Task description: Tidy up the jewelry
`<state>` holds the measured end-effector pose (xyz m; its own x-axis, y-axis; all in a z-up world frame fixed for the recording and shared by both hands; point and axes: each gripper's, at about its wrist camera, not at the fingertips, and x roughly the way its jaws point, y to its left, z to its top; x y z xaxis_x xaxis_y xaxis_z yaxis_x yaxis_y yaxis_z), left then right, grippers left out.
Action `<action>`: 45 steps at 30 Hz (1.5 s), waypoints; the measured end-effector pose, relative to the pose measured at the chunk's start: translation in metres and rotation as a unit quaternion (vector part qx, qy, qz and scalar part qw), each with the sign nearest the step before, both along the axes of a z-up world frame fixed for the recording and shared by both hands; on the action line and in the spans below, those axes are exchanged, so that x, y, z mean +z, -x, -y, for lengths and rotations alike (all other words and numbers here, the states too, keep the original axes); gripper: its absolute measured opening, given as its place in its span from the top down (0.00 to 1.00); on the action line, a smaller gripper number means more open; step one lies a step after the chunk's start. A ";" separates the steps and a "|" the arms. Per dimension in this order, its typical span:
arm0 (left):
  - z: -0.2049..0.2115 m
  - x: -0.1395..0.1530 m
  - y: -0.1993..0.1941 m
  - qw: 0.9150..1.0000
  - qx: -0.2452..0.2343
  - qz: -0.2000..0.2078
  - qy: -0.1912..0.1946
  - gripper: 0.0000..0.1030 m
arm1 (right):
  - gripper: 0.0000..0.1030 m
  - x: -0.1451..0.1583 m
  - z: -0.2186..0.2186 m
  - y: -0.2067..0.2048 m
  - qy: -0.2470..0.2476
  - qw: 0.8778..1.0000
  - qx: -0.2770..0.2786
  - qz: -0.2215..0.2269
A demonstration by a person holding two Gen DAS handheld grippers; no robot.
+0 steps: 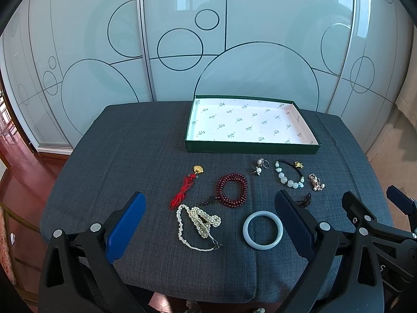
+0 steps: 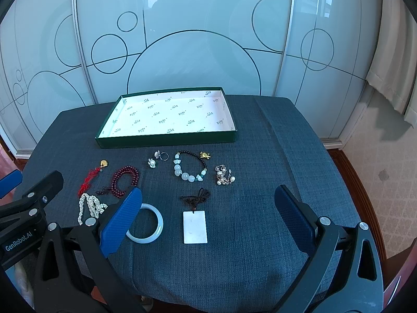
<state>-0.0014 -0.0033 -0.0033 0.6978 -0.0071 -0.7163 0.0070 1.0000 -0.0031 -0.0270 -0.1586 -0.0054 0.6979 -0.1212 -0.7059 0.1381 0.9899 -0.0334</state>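
Jewelry lies spread on a dark grey cloth in front of a green box (image 1: 251, 148) (image 2: 166, 140) lined with white paper and holding nothing. Nearest me are a pearl necklace (image 1: 199, 224), a pale jade bangle (image 1: 262, 229) (image 2: 156, 228) and a white rectangular pendant (image 2: 195, 227) on a dark cord. Behind them sit a dark red bead bracelet (image 1: 232, 190) (image 2: 125, 178), a red cord with a gold charm (image 1: 186, 185), pearl rings (image 1: 260, 166), a white-and-black bead bracelet (image 2: 191, 166) and a small pearl cluster (image 2: 224, 175). My left gripper (image 1: 208, 210) and right gripper (image 2: 208, 204) both hover open above the near jewelry.
The cloth-covered table (image 2: 273, 156) ends close behind the box, against frosted glass sliding doors (image 1: 182, 39) with circle patterns. Red-brown floor (image 1: 23, 172) shows on the left, beige carpet (image 2: 385, 182) on the right. The right gripper's black frame (image 1: 378, 224) appears at the left wrist view's right edge.
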 end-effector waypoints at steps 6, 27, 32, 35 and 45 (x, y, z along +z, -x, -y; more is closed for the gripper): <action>0.000 -0.001 0.000 1.000 0.000 -0.001 0.001 0.05 | 0.02 0.000 0.000 0.000 0.000 1.000 0.000 0.000; -0.003 -0.007 -0.001 1.000 0.000 -0.006 0.001 0.05 | 0.02 -0.002 -0.001 -0.003 0.000 1.000 -0.001 -0.003; -0.004 -0.009 -0.001 1.000 0.000 -0.007 0.001 0.05 | 0.02 -0.009 0.002 0.000 -0.002 1.000 -0.001 -0.004; -0.003 -0.010 -0.001 1.000 0.000 -0.008 0.001 0.05 | 0.02 -0.011 0.001 0.000 -0.002 1.000 -0.002 -0.005; -0.002 -0.012 -0.003 1.000 0.000 -0.013 0.000 0.05 | 0.02 -0.013 0.000 -0.003 -0.002 1.000 -0.003 -0.009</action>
<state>0.0018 -0.0015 -0.0158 0.6793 -0.0064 -0.7339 0.0061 1.0000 -0.0032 -0.0236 -0.1582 -0.0183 0.6845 -0.1226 -0.7186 0.1440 0.9891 -0.0316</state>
